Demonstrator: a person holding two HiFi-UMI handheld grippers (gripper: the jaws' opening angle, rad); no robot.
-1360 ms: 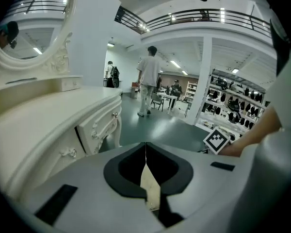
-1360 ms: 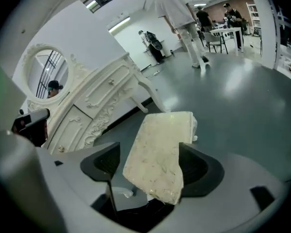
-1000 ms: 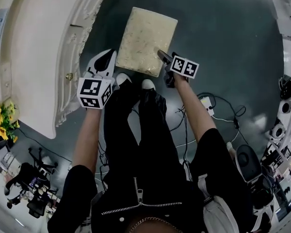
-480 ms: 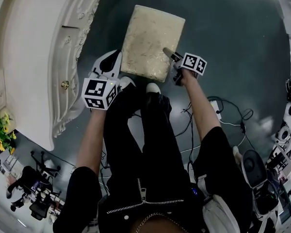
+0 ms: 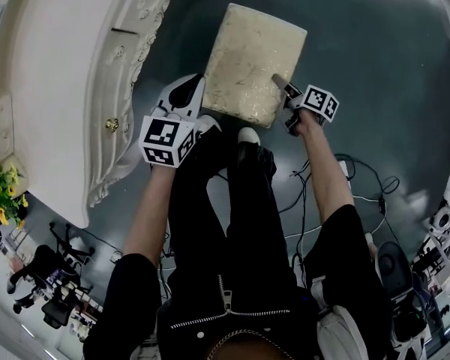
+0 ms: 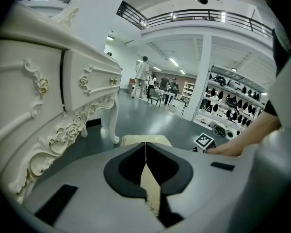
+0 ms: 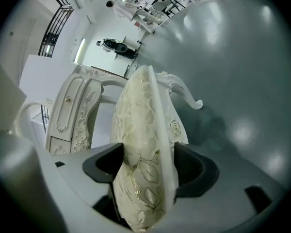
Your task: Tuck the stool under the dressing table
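One stool (image 5: 251, 62): standing beside dressing table (image 5: 60, 88), not under it
Left claw (image 5: 199, 87): narrow, tips meeting, sitting at stool's table-side edge
Right claw (image 5: 283, 87): closing, gripping stool's edge farthest from dressing table

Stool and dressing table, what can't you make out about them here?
- Stool legs: head view, hidden beneath its own cushion.
- Space under the dressing table: head view, covered by the tabletop.
- Most of the stool: left gripper view, blocked by the left gripper's own body.
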